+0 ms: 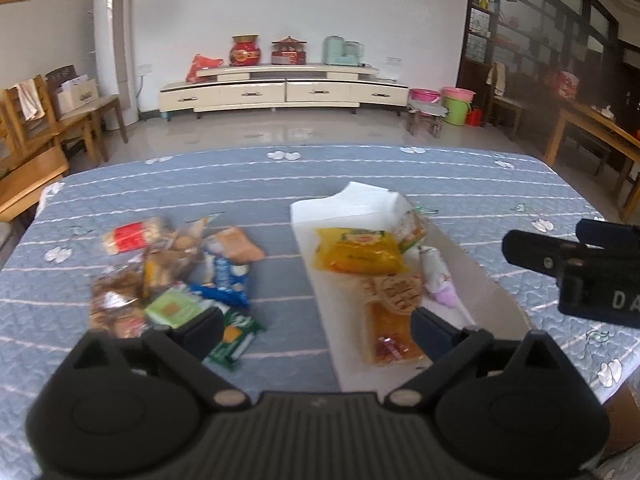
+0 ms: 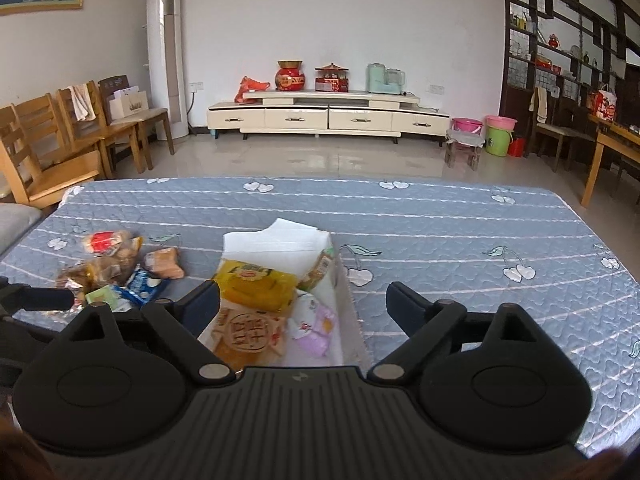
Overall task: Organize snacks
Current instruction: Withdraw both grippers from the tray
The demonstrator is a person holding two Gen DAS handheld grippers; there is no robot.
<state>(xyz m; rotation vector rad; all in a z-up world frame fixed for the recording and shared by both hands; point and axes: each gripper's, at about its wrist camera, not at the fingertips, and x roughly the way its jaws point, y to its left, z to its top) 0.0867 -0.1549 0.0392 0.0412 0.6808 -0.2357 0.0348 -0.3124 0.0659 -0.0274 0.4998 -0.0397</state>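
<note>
A white box [image 1: 472,268] lies open on the blue quilted table [image 1: 280,184]. In it are a yellow packet [image 1: 358,252], an orange snack with a round label [image 1: 394,320] and a pink-white packet [image 1: 438,280]. A pile of loose snacks [image 1: 168,276] lies left of the box, with a blue packet [image 1: 226,280] and a green packet [image 1: 236,334]. My left gripper [image 1: 316,328] is open and empty, between the pile and the box. My right gripper [image 2: 302,304] is open and empty over the box [image 2: 352,304]; the yellow packet [image 2: 256,284] and the pile [image 2: 120,268] show there too.
The right gripper's body [image 1: 588,272] shows at the right edge of the left wrist view. Wooden chairs [image 2: 60,140] stand left of the table, a low cabinet [image 2: 328,114] at the far wall, and a wooden table [image 2: 612,148] at the right.
</note>
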